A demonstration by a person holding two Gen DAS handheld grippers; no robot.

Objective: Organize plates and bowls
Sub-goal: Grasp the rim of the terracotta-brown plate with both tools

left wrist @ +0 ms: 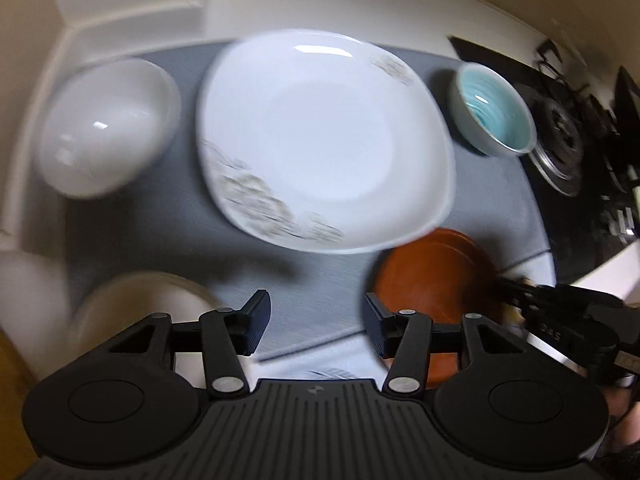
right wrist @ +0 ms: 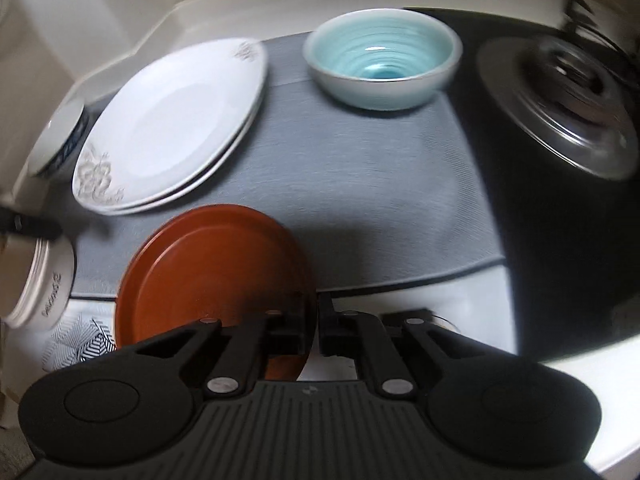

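1. Right under your right gripper [right wrist: 314,326] sits the brown plate [right wrist: 208,268]; the jaws are pinched together on its near rim, so that one's in hand, half on the grey mat [right wrist: 360,168].
2. Your left gripper [left wrist: 316,320] has its jaws apart over bare mat, holding nothing. A cream bowl [left wrist: 152,300] sits just left of it, though it's pretty blurry.
3. Mid-mat, the white patterned plates [right wrist: 168,128] look already stacked, two deep from the right wrist view.
4. Further back, the white bowl [left wrist: 108,128] on the left and the teal bowl [right wrist: 382,64] on the right stand well apart, so I'd say bowls are still unsorted.
5. Rough verdict: plates partway, bowls left.
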